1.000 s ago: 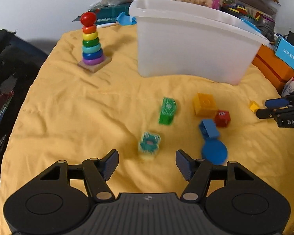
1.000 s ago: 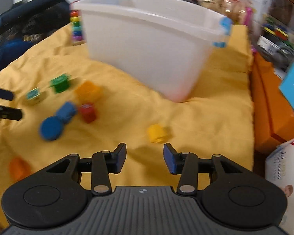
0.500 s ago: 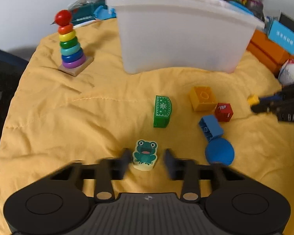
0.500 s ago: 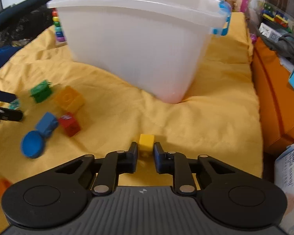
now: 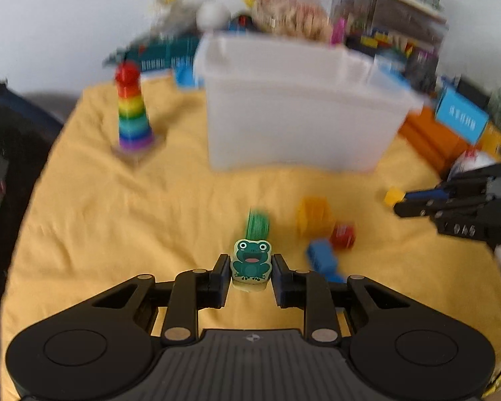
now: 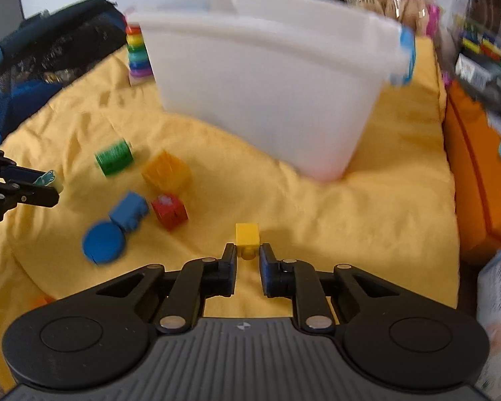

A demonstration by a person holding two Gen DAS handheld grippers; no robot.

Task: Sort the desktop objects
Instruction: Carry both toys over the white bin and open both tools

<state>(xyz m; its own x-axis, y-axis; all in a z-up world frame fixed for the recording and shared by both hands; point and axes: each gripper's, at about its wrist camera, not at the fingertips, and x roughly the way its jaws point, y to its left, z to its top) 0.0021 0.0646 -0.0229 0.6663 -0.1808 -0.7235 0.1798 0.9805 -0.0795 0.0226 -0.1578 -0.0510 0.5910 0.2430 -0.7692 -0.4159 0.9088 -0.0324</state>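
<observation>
Green frog block (image 5: 250, 260) sits pinched between the left gripper (image 5: 250, 272) fingers, small yellow block (image 6: 247, 235) clamped at the right gripper (image 6: 247, 260) fingertips.

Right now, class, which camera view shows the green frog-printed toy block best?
The left wrist view: the green frog-printed toy block faces the camera, sharp, between the left gripper fingers. The right wrist view shows only its thin edge at the far left, mostly hidden by those fingers.
</observation>
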